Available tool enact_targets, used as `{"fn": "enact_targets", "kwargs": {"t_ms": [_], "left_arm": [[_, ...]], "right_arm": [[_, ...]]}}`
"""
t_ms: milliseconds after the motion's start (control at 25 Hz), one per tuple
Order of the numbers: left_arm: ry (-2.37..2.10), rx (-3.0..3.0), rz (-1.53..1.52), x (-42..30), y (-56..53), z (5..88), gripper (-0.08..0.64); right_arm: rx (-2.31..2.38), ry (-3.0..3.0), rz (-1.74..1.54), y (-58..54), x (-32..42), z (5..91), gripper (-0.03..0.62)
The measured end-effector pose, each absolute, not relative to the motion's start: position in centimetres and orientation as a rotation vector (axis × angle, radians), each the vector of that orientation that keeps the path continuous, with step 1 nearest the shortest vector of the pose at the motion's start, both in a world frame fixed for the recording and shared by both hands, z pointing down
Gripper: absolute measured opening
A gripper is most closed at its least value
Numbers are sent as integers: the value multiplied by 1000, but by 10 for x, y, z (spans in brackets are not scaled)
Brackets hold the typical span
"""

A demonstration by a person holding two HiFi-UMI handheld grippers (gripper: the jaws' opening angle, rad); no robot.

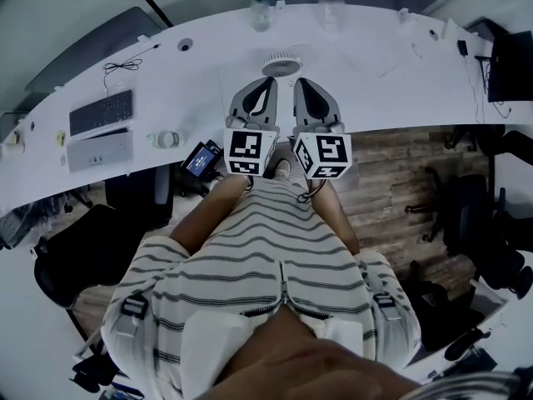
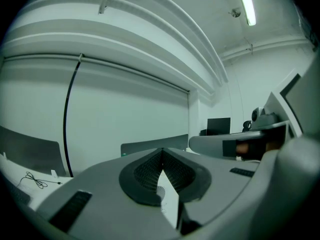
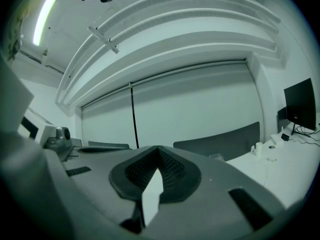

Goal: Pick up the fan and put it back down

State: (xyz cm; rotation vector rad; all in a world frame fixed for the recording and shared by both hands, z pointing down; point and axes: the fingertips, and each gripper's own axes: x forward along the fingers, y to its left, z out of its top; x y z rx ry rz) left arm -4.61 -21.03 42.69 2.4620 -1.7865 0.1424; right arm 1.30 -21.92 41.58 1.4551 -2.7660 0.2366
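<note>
Desk (image 1: 375,73) is plain white, and so is the fan (image 1: 281,62) with its ringed grille, while the keyboard (image 1: 101,112) is dark grey. The left gripper (image 1: 271,80) and right gripper (image 1: 298,82) are both light grey with black cross-hatched pads and black-and-white square-marker cubes. The person's top (image 1: 258,248) is white with thin dark stripes, over a brown wood-plank floor (image 1: 391,182).

Curved white desk (image 1: 375,82) with keyboard (image 1: 101,112) at left, bottle (image 1: 261,12) at far edge, monitor (image 1: 510,65) at right
</note>
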Motion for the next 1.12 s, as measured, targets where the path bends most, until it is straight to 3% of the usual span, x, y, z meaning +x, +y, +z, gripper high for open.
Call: {"fn": "enact_targets", "kwargs": {"t_ms": [520, 1120], "left_arm": [[-1722, 2469, 436, -65, -254, 470, 11], [-1390, 2606, 867, -64, -292, 556, 132]], "right_arm": [[1515, -2711, 227, -237, 9, 421, 11], [1539, -2683, 237, -238, 22, 428, 11]]}}
